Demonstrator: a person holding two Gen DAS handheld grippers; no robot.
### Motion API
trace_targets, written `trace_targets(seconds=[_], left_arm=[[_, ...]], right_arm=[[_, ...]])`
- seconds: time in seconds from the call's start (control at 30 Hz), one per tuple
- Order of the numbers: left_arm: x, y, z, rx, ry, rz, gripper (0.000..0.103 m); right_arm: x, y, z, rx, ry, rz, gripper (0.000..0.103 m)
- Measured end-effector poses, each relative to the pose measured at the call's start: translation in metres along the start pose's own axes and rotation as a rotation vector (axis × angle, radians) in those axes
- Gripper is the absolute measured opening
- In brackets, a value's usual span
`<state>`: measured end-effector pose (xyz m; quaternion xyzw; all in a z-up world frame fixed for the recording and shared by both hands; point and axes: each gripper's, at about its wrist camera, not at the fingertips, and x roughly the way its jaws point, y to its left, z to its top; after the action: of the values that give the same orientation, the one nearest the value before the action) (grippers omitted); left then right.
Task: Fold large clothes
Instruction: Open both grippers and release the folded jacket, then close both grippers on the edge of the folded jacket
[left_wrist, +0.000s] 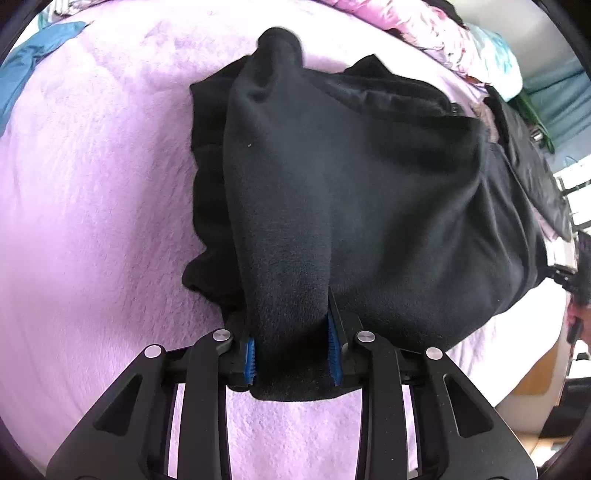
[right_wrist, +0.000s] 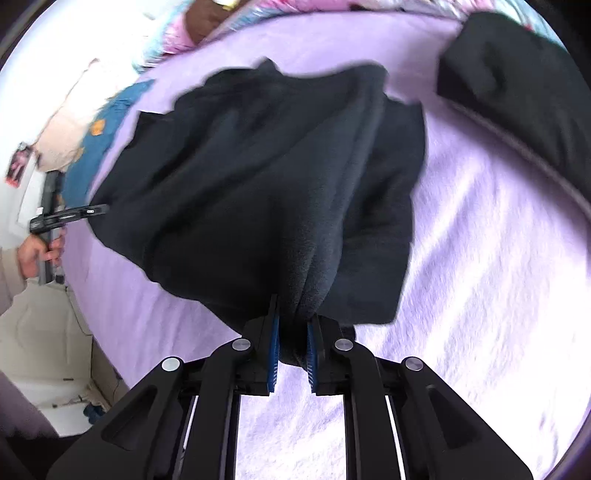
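Gripping the black fleece garment in my left gripper and right gripper, 2 clenched holds, I should lift evenly above the lilac blanket.

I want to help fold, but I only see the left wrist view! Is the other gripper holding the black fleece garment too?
Observer: Yes, the right gripper pinches a bunched edge of the black fleece garment.
Operator: What's past it?
Observer: Another dark fabric item lies on the lilac fuzzy blanket.
Operator: Can you see my gripper?
Observer: Yes, a hand holds the left gripper's handle at the garment's far side.
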<state>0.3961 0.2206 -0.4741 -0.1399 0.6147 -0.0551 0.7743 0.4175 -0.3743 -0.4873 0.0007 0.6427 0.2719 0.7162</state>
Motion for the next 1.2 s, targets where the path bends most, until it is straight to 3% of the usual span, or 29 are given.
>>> trace_targets(seconds=[0.13,0.2,0.3,0.37,0.4,0.47,0.63,0.77,0.97,1.07,1.13,1.2], left_arm=[[0.019,0.002,-0.005,-0.016,0.023,0.026,0.032],[0.018,0.011,-0.005,-0.057,0.018,-0.001,0.034],[0.01,0.014,-0.005,-0.036,0.021,0.002,0.04],[-0.003,0.005,0.0,0.011,0.007,0.031,0.05],[-0.012,-0.002,0.003,0.052,-0.009,0.06,0.068],[-0.03,-0.012,0.011,0.105,-0.071,0.108,0.089],[-0.052,-0.025,0.044,0.081,-0.166,0.098,0.097],[-0.029,-0.045,0.084,0.166,-0.147,0.145,0.097],[0.003,-0.03,0.14,0.119,-0.149,0.189,0.097],[0.021,-0.017,0.158,0.108,-0.144,0.252,0.097],[0.028,-0.012,0.162,0.118,-0.138,0.251,0.093],[0.034,-0.009,0.164,0.125,-0.123,0.241,0.08]], right_arm=[[0.045,-0.024,-0.011,0.094,0.05,-0.014,0.011],[0.047,-0.025,-0.011,0.097,0.041,-0.018,0.011],[0.039,-0.021,-0.011,0.071,0.061,-0.008,0.017],[0.025,-0.013,-0.004,0.011,0.064,-0.036,0.052],[0.012,-0.008,0.002,-0.019,0.042,-0.066,0.059],[-0.012,0.001,0.018,-0.07,-0.013,-0.126,0.074],[-0.027,0.028,0.075,-0.187,-0.096,-0.149,0.075],[-0.008,0.045,0.118,-0.246,-0.103,-0.2,0.075],[0.028,0.003,0.171,-0.125,-0.081,-0.233,0.075],[0.036,-0.024,0.184,-0.042,-0.086,-0.236,0.075],[0.039,-0.032,0.187,-0.01,-0.096,-0.231,0.07],[0.044,-0.038,0.187,0.004,-0.084,-0.214,0.053]])
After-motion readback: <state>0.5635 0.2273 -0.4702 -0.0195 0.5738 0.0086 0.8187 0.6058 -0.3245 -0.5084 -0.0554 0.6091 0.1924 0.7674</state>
